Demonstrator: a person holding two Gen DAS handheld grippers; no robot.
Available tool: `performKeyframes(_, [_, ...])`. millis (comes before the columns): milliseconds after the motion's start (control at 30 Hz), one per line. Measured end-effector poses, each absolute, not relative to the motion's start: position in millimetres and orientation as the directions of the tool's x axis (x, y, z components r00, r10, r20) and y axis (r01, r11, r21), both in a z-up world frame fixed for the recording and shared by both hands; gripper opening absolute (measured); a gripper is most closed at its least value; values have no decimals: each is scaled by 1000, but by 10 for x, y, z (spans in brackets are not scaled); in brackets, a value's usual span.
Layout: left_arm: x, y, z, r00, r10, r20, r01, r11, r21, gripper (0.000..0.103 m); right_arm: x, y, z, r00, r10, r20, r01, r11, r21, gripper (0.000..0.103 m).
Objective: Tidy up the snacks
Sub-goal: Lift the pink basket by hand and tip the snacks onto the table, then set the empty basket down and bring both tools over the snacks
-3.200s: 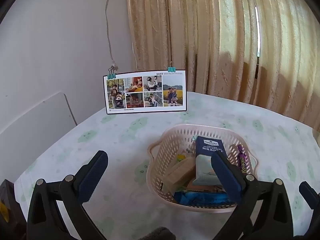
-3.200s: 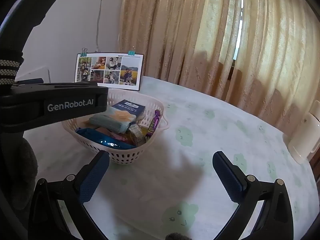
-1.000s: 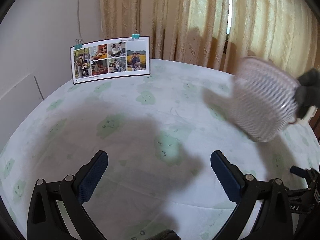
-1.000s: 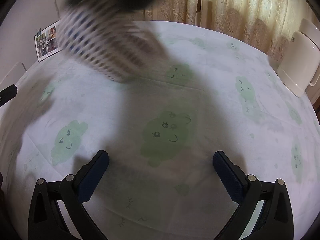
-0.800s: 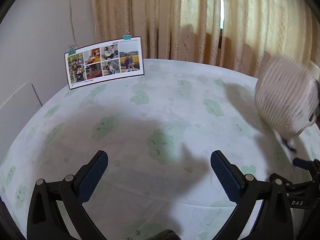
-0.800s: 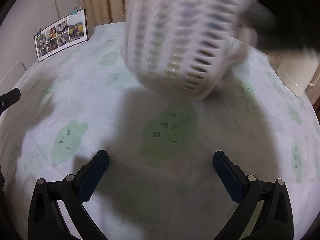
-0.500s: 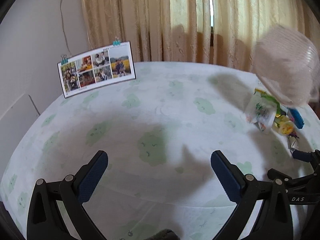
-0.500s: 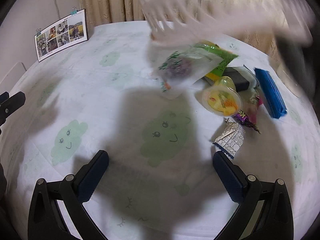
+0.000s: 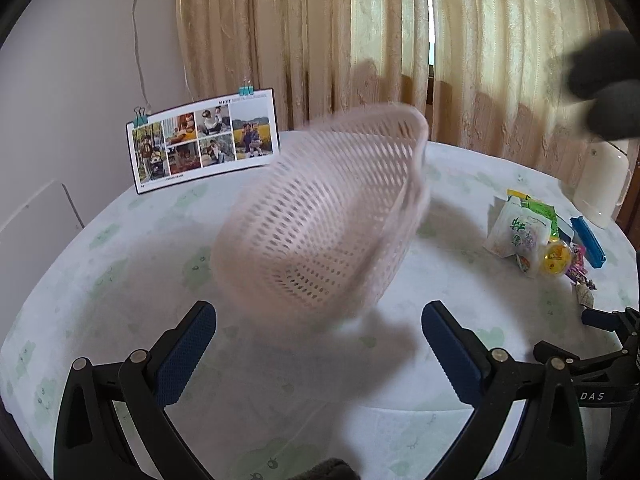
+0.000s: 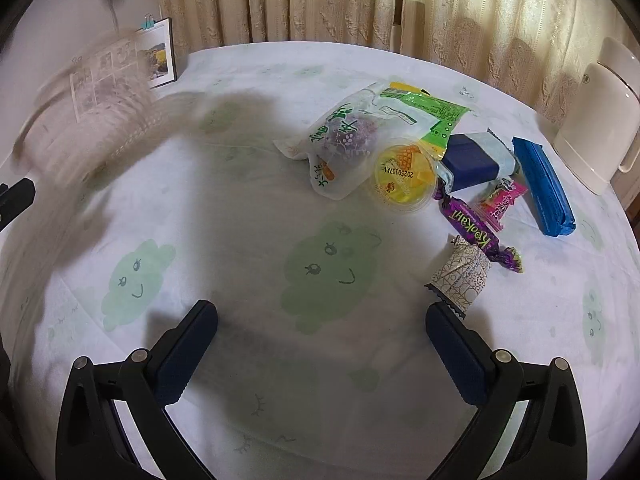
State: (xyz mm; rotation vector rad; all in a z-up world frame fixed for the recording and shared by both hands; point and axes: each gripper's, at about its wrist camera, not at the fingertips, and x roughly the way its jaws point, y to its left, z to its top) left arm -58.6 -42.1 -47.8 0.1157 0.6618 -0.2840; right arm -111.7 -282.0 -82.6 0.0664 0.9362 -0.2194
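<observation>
Both tools, left (image 9: 318,346) and right (image 10: 320,346), gape wide, empty; basket (image 9: 320,216) blurred, tipped mid-air; snacks (image 10: 424,160) heaped on table (image 10: 240,220), likely for sorting.

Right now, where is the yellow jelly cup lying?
In the right wrist view the yellow jelly cup lies right of centre on the table, between the white grape pouch and the purple candy.

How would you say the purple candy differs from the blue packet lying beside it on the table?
The purple candy is a short twist-wrapped piece with printed lettering; the blue packet is a longer, flat, plain bar. The candy lies nearer the right gripper; the packet lies farther right, near the white jug. Both rest loose on the tablecloth.
</observation>
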Motion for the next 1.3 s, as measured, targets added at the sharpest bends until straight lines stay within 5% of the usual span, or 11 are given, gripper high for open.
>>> performKeyframes(1033, [-957, -1029, -596, 670, -282, -687, 404, 914, 19, 103, -1154, -2855, -832, 568, -117, -815, 156, 987, -32, 103])
performKeyframes(1300, [-1158, -1489, -515, 649, -328, -687, 498, 865, 58, 103, -1455, -3306, -772, 621, -105, -776, 324, 937, 132, 103])
